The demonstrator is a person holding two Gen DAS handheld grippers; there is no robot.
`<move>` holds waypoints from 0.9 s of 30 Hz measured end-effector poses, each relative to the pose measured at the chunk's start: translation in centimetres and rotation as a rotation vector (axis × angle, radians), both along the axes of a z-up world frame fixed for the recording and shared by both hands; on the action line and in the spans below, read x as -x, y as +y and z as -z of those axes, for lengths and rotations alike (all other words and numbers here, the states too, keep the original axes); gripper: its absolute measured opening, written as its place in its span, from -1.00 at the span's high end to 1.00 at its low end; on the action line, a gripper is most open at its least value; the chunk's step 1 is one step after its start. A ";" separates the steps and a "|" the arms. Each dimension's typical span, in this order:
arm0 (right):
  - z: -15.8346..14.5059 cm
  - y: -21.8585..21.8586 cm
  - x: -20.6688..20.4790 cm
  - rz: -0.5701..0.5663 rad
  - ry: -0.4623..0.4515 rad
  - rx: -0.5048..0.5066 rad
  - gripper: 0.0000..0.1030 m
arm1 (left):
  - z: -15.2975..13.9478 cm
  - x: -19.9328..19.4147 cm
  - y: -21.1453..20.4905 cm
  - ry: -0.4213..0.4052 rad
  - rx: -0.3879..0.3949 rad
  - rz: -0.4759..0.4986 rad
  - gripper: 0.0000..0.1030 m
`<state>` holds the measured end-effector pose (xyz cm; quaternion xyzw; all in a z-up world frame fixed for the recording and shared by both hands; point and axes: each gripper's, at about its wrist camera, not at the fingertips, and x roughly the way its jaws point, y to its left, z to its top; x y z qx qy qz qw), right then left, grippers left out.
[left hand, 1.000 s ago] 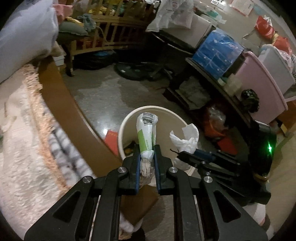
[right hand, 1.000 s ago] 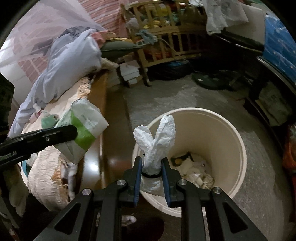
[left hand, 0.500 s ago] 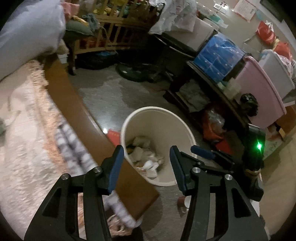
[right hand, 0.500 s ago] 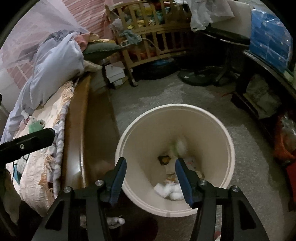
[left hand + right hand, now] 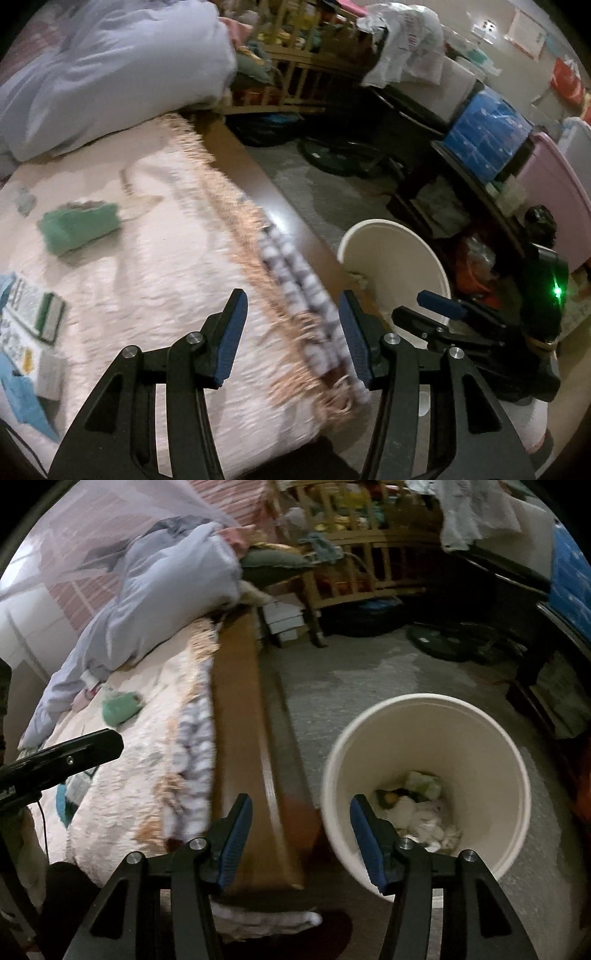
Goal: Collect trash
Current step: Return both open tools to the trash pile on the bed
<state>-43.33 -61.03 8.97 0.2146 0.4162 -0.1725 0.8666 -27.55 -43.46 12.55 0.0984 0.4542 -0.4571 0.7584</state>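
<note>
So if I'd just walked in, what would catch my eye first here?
Probably the cream bin on the grey floor beside the bed, with crumpled wrappers and tissues piled at its bottom. Next, the two black claws with blue pads, the left claw over the fringed pink blanket and the right claw near the bin, both open and empty. A green crumpled packet lies on the blanket.

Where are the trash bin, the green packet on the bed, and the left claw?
trash bin (image 5: 517,775): right wrist view, inner wall.
green packet (image 5: 79,227): left wrist view, its middle.
left claw (image 5: 291,341): left wrist view, midway between fingertips.
</note>
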 end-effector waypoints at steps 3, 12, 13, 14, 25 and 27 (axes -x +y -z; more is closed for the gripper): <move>-0.2 1.6 -1.4 -0.038 -0.004 -0.002 -0.03 | -0.1 -0.7 1.6 -0.014 -0.009 -0.026 0.03; -0.7 5.8 -5.0 -0.143 -0.019 -0.019 -0.04 | 0.4 -3.2 6.9 -0.013 -0.036 -0.122 0.03; -0.7 6.3 -5.5 -0.156 -0.020 -0.021 -0.05 | 0.5 -3.5 7.5 -0.012 -0.040 -0.134 0.03; -0.8 6.8 -6.0 -0.169 -0.021 -0.022 -0.05 | 0.6 -3.9 8.1 -0.009 -0.044 -0.145 0.03; -0.8 11.7 -9.9 -0.291 -0.013 -0.018 -0.10 | 1.9 -6.7 13.9 0.039 -0.055 -0.236 0.03; -0.8 12.2 -10.2 -0.305 -0.008 -0.017 -0.11 | 2.0 -7.1 14.7 0.049 -0.052 -0.251 0.03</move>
